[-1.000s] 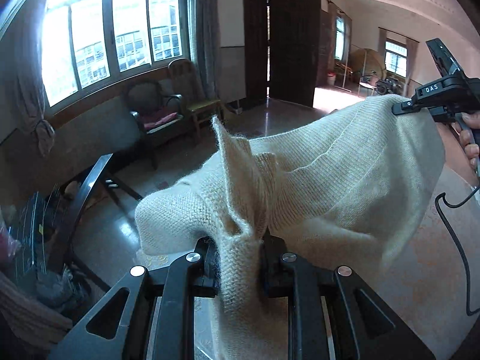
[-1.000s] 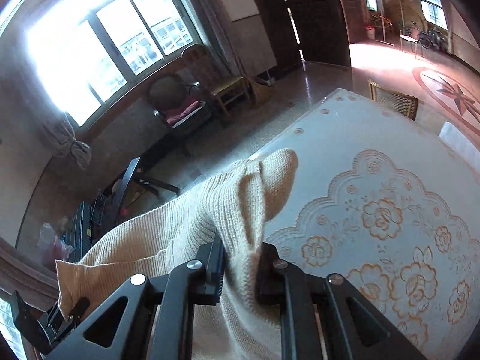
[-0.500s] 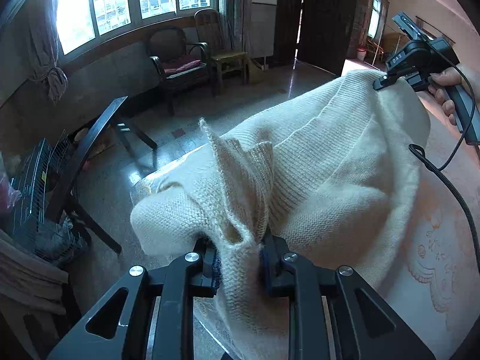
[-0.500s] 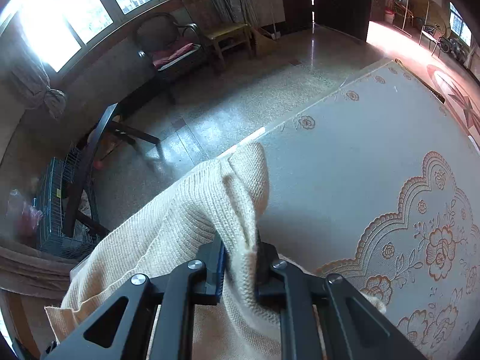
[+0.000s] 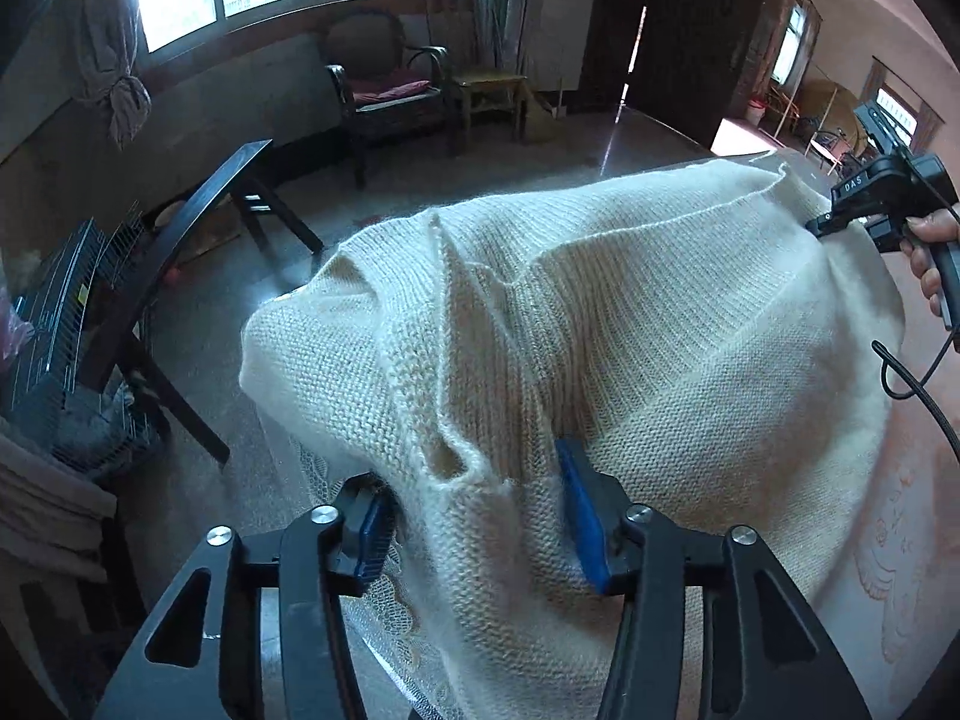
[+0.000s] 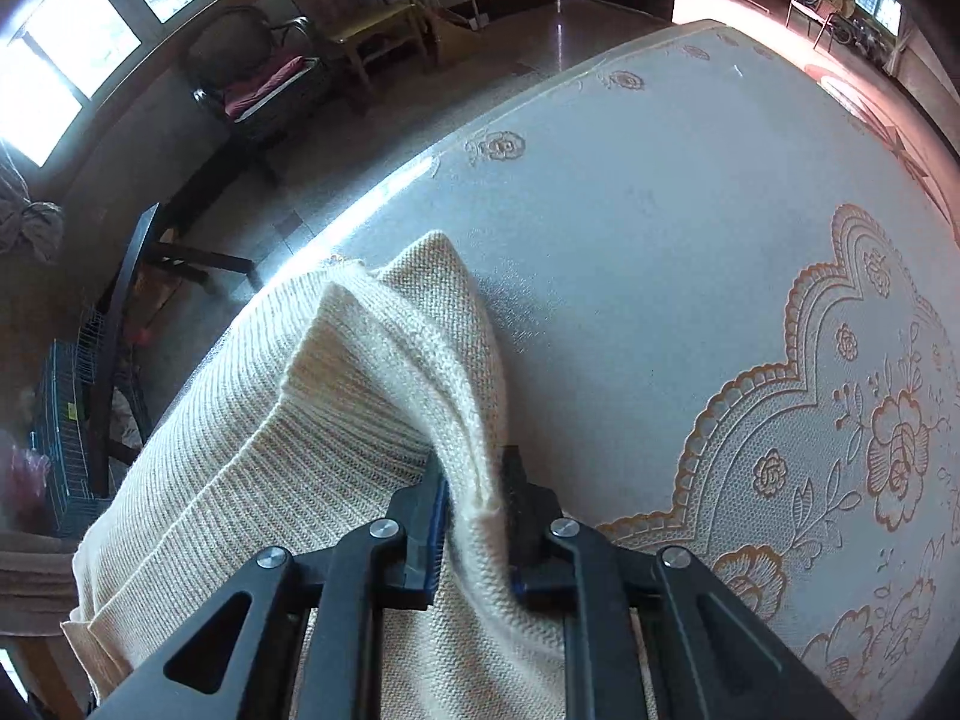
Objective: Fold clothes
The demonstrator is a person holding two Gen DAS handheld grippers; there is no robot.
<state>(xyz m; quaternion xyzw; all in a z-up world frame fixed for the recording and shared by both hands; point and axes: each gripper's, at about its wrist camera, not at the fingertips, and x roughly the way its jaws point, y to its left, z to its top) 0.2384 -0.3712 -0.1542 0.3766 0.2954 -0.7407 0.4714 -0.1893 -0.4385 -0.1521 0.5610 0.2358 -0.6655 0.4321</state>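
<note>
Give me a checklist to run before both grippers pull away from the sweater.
1. Left gripper letting go: ok. Its jaws are opening and stand apart from the sweater, which lies loose between them.
2. Right gripper letting go: not ok. Its jaws are only starting to open, and a fold of knit is between the pads.
3. Sweater down on the table: cannot tell. It lies low over the lace cloth, but contact underneath is hidden.
4. Sweater fully on the table: not ok. In the left wrist view its near corner reaches past the table edge.
5. Cable clear of the knit: ok. It hangs beside the sweater.
</note>
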